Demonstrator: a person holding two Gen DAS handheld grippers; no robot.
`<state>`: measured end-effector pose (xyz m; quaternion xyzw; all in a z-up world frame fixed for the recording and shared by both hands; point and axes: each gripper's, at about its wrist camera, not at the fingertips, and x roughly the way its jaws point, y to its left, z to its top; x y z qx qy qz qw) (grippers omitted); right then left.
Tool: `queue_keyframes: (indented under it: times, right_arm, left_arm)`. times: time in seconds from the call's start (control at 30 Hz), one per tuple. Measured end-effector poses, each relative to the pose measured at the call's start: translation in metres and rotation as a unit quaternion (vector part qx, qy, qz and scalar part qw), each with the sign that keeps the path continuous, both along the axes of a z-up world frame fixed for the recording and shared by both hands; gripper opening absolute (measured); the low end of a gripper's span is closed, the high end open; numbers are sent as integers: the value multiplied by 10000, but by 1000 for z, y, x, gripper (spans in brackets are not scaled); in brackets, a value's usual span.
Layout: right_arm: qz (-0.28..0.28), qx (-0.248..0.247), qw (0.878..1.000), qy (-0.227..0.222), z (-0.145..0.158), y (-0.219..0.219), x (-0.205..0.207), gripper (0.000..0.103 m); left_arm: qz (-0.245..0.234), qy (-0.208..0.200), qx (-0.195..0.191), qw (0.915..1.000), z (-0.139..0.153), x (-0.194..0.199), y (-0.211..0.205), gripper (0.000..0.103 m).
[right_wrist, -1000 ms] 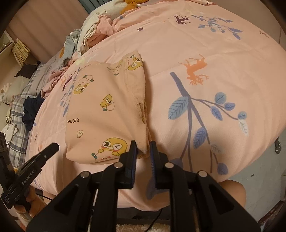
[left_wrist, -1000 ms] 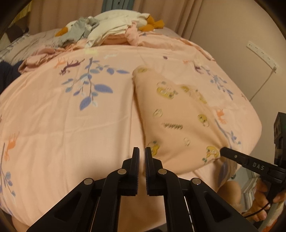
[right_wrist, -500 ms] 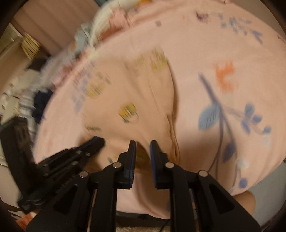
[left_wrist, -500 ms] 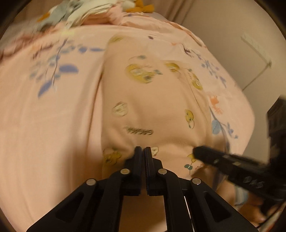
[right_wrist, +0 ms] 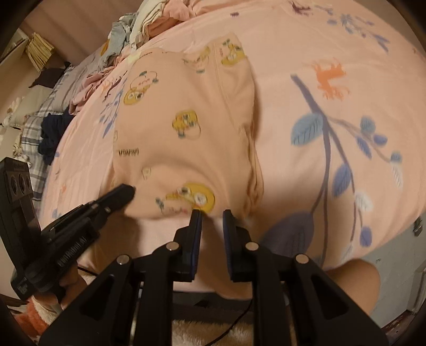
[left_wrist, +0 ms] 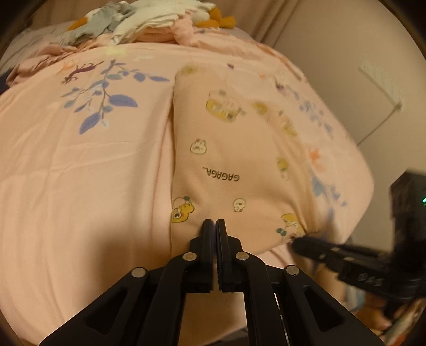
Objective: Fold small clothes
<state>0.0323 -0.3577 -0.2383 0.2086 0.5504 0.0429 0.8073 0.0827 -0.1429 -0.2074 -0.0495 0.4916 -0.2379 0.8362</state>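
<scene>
Folded peach garment [left_wrist: 229, 165] with yellow cartoon prints and "GAGAGA" lettering lies flat on the pink floral bedsheet [left_wrist: 80, 173], long side running away from me, near edge close to the bed's front.

My left gripper [left_wrist: 213, 222]: jaws together, tips resting at the garment's near hem, just right of its left corner. Cannot tell whether any cloth is pinched between them.

My right gripper [right_wrist: 212, 213]: jaws have just been opening, now a little apart. Tips sit at the near hem, below the big yellow print, toward the garment's right corner. Hem edge lies at the gap; pads not pressing on it.

Heap of loose clothes [left_wrist: 149, 24] at the far end of the bed.
</scene>
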Motion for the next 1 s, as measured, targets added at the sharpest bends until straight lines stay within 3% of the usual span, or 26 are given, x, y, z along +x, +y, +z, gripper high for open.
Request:
queue_keyframes:
  times: [0.13, 0.23, 0.4, 1.0]
  right_arm:
    - [-165, -399, 9989, -166, 14, -5, 0, 22]
    - [-88, -496, 9981, -356, 26, -3, 6, 22]
    - [-39, -638, 9962, -588, 39, -2, 23, 22]
    - [-84, -975, 9888, -1129, 55, -8, 88, 22]
  left_arm:
    - [37, -599, 157, 9981, 29, 4, -2, 4]
    - [113, -774, 119, 9969, 40, 15, -5, 4]
    - [286, -804, 77, 9963, 45, 29, -6, 4]
    - [122, -731, -24, 9972, 33, 77, -37, 4]
